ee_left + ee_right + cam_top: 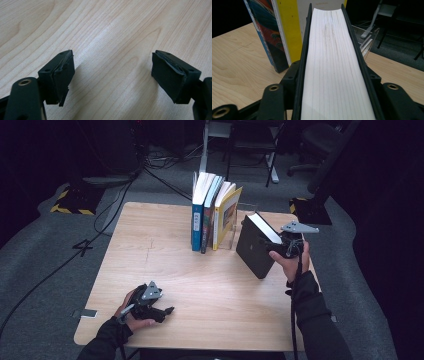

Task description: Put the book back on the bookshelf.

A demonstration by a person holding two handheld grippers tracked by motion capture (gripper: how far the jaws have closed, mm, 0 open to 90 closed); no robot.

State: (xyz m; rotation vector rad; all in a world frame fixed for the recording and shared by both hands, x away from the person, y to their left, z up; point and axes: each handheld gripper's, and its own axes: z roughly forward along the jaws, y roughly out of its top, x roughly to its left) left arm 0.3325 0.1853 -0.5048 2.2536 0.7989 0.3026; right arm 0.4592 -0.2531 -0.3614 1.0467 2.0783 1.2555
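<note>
Your right claw (278, 246) is pinching the black book (255, 249) by its covers, white page edge (334, 62) running up between the jaws. Book is tilted, its lower corner on the worktop (165, 270), just right of the row of upright books (212, 210). A clear bookend (368, 40) sits behind it, partly hidden. Book's title is not visible. Your left claw (162, 312) rests low on bare worktop near the front edge, jaws spread, nothing between them, well apart from the books.

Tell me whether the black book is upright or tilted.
Tilted: the black book leans away from the standing books, one lower corner on the table.
</note>
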